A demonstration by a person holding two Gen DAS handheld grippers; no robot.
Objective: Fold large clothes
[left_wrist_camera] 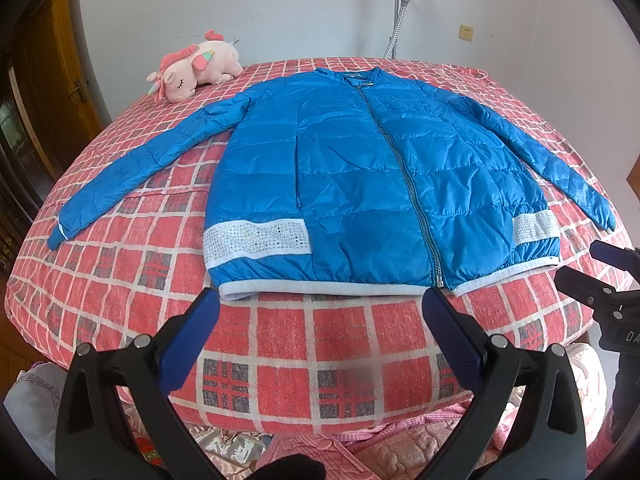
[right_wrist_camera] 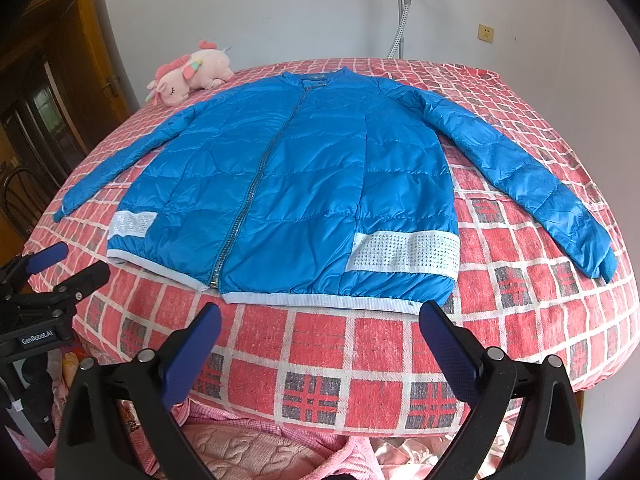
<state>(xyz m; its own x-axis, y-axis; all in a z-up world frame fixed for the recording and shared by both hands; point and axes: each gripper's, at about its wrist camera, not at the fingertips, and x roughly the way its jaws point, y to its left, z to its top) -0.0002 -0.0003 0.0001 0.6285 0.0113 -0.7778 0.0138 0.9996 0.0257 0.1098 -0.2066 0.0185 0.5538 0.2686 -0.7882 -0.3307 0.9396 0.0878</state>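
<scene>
A blue quilted jacket [left_wrist_camera: 360,184] lies flat on the bed, front up, zipped, both sleeves spread out to the sides. It has white studded bands near the hem. It also shows in the right wrist view [right_wrist_camera: 304,200]. My left gripper [left_wrist_camera: 320,300] is open and empty, just short of the jacket's hem, left of the zip. My right gripper [right_wrist_camera: 320,312] is open and empty, just short of the hem, right of the zip. The right gripper also shows at the right edge of the left wrist view [left_wrist_camera: 604,272], and the left gripper at the left edge of the right wrist view [right_wrist_camera: 60,268].
The bed carries a red checked cover [left_wrist_camera: 312,344]. A pink plush unicorn [left_wrist_camera: 192,68] lies at the far left corner. Pink clothes [right_wrist_camera: 248,452] are heaped below the near edge. A wooden door [left_wrist_camera: 52,92] stands at the left, a white wall behind.
</scene>
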